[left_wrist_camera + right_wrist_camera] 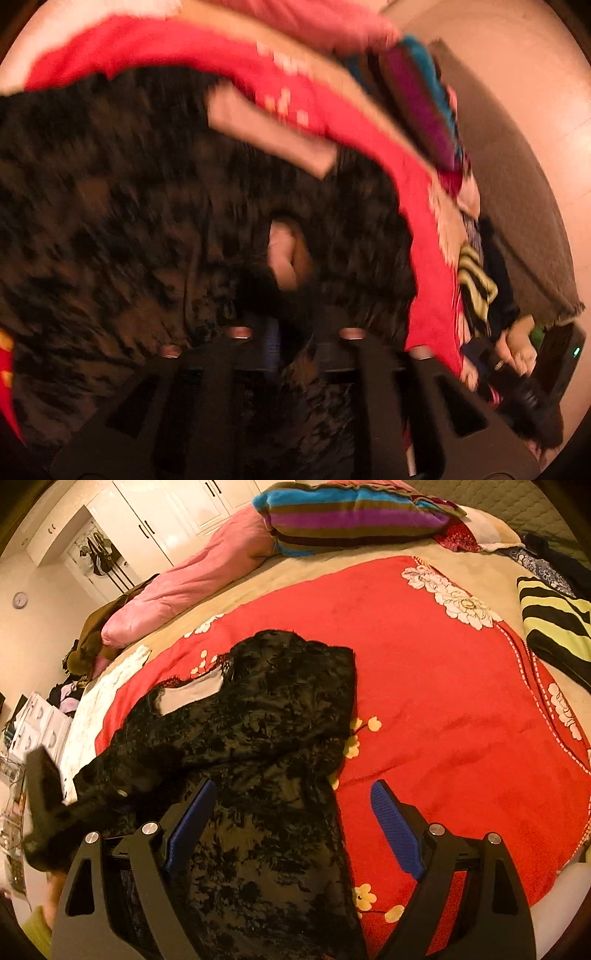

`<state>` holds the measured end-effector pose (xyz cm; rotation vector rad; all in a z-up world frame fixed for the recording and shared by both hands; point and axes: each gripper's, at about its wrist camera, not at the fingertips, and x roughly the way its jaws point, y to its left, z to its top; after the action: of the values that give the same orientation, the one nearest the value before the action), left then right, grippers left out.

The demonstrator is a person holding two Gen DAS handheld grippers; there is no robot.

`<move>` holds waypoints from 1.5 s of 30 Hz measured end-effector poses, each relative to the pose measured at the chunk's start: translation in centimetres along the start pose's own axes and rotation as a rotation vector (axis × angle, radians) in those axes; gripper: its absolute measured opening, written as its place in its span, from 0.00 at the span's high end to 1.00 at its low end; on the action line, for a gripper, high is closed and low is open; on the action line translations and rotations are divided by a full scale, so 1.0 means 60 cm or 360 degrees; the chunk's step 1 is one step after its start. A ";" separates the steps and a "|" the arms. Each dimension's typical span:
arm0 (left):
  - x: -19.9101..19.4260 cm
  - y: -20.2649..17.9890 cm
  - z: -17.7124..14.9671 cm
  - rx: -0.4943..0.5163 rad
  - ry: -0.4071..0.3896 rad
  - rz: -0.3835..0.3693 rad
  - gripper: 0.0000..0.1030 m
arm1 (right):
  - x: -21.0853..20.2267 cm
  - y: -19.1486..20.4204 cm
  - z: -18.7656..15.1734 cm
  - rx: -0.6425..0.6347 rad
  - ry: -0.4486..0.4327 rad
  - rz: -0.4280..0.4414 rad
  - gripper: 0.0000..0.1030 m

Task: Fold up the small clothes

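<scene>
A black patterned garment with a pale lining patch lies partly folded on a red flowered blanket. My right gripper is open just above the garment's near part, its blue pads spread apart and empty. In the blurred left wrist view the same garment fills the frame, and my left gripper is closed with the dark fabric bunched between its fingers. The left gripper also shows in the right wrist view, holding the garment's left edge lifted.
A striped pillow and a pink quilt lie at the far side of the bed. A yellow and black striped garment lies at the right. White wardrobes stand behind. The other hand-held gripper shows at the lower right in the left wrist view.
</scene>
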<state>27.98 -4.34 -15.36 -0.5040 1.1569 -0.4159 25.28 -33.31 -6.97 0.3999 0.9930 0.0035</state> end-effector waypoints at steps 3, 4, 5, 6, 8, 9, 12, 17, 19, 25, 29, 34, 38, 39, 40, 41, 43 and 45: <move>-0.001 0.009 -0.021 0.0054 0.0014 -0.0033 0.47 | 0.008 0.010 -0.001 -0.0017 0.0018 0.0027 0.18; -0.010 0.009 -0.029 0.0072 -0.0003 -0.0039 0.46 | 0.012 0.016 -0.002 -0.0030 0.0026 0.0039 0.18; -0.025 0.013 -0.032 0.0084 -0.0024 -0.0047 0.42 | 0.016 0.022 -0.002 -0.0039 0.0033 0.0050 0.18; -0.035 0.014 -0.035 0.0091 -0.0040 -0.0057 0.40 | 0.023 0.032 -0.002 -0.0056 0.0047 0.0068 0.18; -0.072 0.025 -0.041 0.0111 -0.0116 -0.0037 0.39 | 0.036 0.052 -0.001 -0.0086 0.0071 0.0115 0.18; -0.091 0.035 -0.044 0.0111 -0.0159 -0.0010 0.39 | 0.043 0.061 0.000 -0.0102 0.0086 0.0131 0.18; -0.132 0.066 -0.049 0.0073 -0.0251 0.0081 0.39 | 0.079 0.101 0.005 -0.0166 0.0153 0.0201 0.18; -0.191 0.116 -0.060 0.0015 -0.0365 0.0200 0.34 | 0.139 0.165 0.016 -0.0271 0.0251 0.0312 0.18; -0.205 0.129 -0.065 0.0015 -0.0387 0.0236 0.33 | 0.169 0.188 0.021 -0.0304 0.0280 0.0314 0.18; -0.228 0.146 -0.074 0.0052 -0.0412 0.0299 0.31 | 0.222 0.214 0.038 -0.0397 0.0275 0.0216 0.18; -0.240 0.159 -0.077 0.0039 -0.0426 0.0307 0.30 | 0.257 0.228 0.036 -0.0497 0.0312 0.0177 0.27; -0.248 0.170 -0.076 0.0015 -0.0445 0.0300 0.30 | 0.268 0.235 0.019 -0.0592 0.0318 0.0147 0.70; -0.252 0.179 -0.076 -0.0008 -0.0445 0.0299 0.30 | 0.247 0.226 0.015 -0.0563 0.0285 0.0188 0.89; -0.252 0.181 -0.077 -0.0013 -0.0444 0.0301 0.30 | 0.237 0.221 0.018 -0.0538 0.0273 0.0219 0.90; -0.253 0.183 -0.077 -0.0020 -0.0443 0.0303 0.30 | 0.228 0.218 0.020 -0.0525 0.0259 0.0242 0.92; -0.252 0.184 -0.078 -0.0024 -0.0442 0.0307 0.30 | 0.220 0.217 0.023 -0.0521 0.0248 0.0257 0.92; -0.252 0.186 -0.078 -0.0031 -0.0442 0.0314 0.30 | 0.196 0.215 0.032 -0.0519 0.0214 0.0308 0.93; -0.251 0.188 -0.078 -0.0045 -0.0436 0.0315 0.30 | 0.175 0.218 0.043 -0.0528 0.0176 0.0340 0.94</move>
<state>18.93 12.45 -11.94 -0.4505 0.9379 -0.1536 35.51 -20.09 -9.99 0.2004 1.0330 0.3820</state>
